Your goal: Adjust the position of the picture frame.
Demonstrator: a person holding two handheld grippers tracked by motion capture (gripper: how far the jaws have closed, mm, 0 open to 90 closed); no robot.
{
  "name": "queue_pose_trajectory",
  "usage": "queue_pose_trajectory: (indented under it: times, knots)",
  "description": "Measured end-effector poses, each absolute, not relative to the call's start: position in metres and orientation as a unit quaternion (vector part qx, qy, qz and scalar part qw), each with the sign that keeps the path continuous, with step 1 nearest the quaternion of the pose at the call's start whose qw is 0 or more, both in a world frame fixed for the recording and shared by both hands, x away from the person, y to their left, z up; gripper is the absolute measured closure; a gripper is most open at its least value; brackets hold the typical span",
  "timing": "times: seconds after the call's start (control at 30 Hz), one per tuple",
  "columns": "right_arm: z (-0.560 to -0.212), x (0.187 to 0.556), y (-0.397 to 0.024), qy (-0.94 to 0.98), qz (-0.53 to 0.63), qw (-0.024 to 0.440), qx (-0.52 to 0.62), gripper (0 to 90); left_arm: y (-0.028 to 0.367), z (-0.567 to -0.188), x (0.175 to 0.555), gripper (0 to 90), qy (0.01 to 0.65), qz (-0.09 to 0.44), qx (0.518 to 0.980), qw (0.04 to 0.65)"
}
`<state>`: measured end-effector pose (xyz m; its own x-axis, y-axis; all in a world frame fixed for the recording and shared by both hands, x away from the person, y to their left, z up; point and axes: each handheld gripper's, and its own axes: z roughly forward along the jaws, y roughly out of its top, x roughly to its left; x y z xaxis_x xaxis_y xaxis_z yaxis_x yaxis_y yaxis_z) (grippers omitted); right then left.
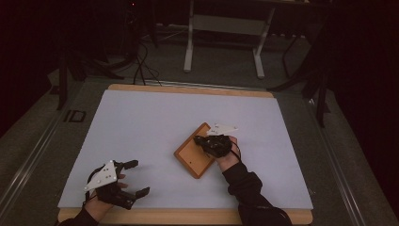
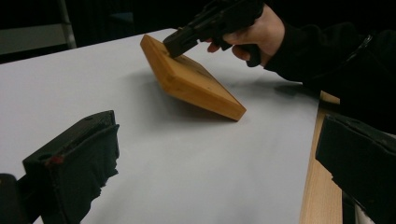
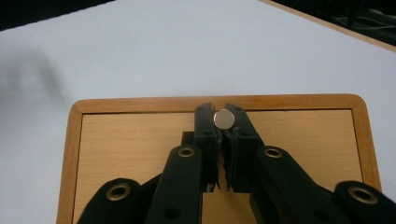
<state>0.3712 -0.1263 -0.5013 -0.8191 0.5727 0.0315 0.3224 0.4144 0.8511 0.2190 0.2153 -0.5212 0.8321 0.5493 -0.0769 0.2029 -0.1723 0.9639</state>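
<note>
Idle near the table's front edge, left gripper (image 1: 134, 178) stands open, while right gripper (image 3: 223, 122) pinches a small metal disc (image 3: 223, 118) above the wooden tray (image 1: 195, 157), apparently for placement.

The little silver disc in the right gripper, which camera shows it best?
The right gripper view: the silver disc sits close up, pinched between the right gripper tips over the wooden tray. In the high and left gripper views, it is too small to make out.
</note>
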Motion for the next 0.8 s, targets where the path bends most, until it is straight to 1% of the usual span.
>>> queue_pose_trajectory:
  times: [0.3, 0.8]
  knots:
    - [-0.514, 0.384, -0.108, 0.84, 0.447, 0.126, 0.28, 85.0, 0.215, -0.522, 0.219, 0.0, 0.25, 0.147, 0.754, 0.589]
    - [-0.531, 0.394, -0.094, 0.847, 0.43, 0.118, 0.29, 84.8, 0.215, -0.522, 0.219, 0.0, 0.249, 0.145, 0.756, 0.588]
